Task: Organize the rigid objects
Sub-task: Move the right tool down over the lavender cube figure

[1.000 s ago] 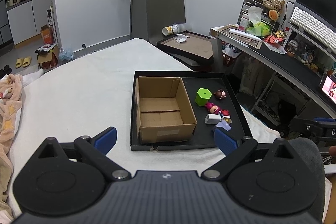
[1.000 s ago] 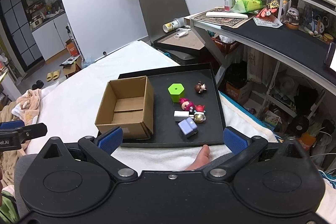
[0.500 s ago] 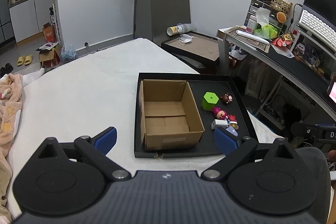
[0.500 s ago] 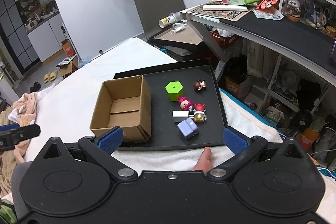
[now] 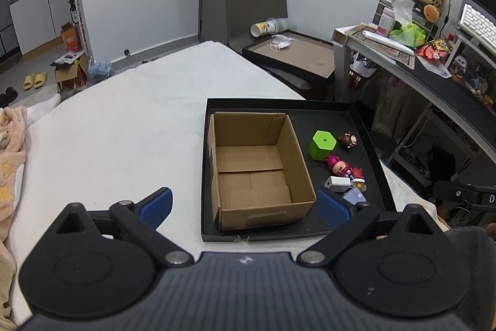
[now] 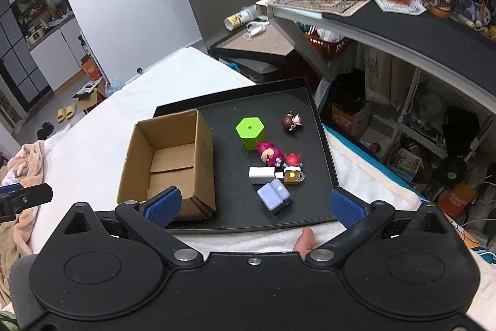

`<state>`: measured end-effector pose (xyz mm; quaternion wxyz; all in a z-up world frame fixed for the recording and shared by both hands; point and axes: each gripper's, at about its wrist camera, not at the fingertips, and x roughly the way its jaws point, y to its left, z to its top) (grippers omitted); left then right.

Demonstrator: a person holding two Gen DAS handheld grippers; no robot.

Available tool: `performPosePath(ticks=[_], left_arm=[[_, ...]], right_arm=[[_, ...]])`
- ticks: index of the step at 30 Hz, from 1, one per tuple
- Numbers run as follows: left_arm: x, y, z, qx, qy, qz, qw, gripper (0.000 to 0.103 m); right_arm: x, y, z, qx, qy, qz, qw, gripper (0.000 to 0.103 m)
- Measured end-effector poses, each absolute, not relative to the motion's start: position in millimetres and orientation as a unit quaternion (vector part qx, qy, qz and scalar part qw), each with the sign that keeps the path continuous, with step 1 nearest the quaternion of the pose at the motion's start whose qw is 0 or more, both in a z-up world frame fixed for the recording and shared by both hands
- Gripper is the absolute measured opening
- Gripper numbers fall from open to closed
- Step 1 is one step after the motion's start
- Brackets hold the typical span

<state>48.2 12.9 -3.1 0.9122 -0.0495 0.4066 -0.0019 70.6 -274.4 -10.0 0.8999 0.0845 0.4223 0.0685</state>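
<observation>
On black tray point(image 6: 322, 129), white adapter point(image 6: 262, 172) lies lengthwise left-right.

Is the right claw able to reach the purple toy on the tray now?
Probably yes. The right claw is open, and the purple toy lies just ahead on the black tray, with nothing between them.

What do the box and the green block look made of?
Box: corrugated cardboard, matte brown, with folded bottom flaps and raw cut edges. Green block: probably hard plastic, a smooth, evenly coloured hexagon with crisp moulded edges and a slight sheen.
</observation>
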Motion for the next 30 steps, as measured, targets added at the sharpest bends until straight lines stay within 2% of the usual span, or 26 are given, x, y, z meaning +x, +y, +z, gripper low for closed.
performPosePath(ticks=[5,10,18,25,30], left_arm=[[66,15,-17,-0.049,0.426,-0.001,0.903,0.099],[83,20,-36,-0.062,0.447,0.005,0.892,0.099],[106,25,-65,-0.072,0.475,0.002,0.877,0.098],[123,31,-85,-0.086,0.495,0.000,0.865,0.096],[135,35,-96,-0.087,0.502,0.008,0.861,0.096]], right_arm=[[90,-276,-26,0.092,0.442,0.060,0.890,0.101],[109,-277,-45,0.105,0.468,0.058,0.876,0.095],[135,-278,-73,0.118,0.499,0.043,0.858,0.095],[158,-280,-97,0.146,0.526,0.032,0.837,0.083],[172,-282,-111,0.167,0.541,0.021,0.824,0.080]])
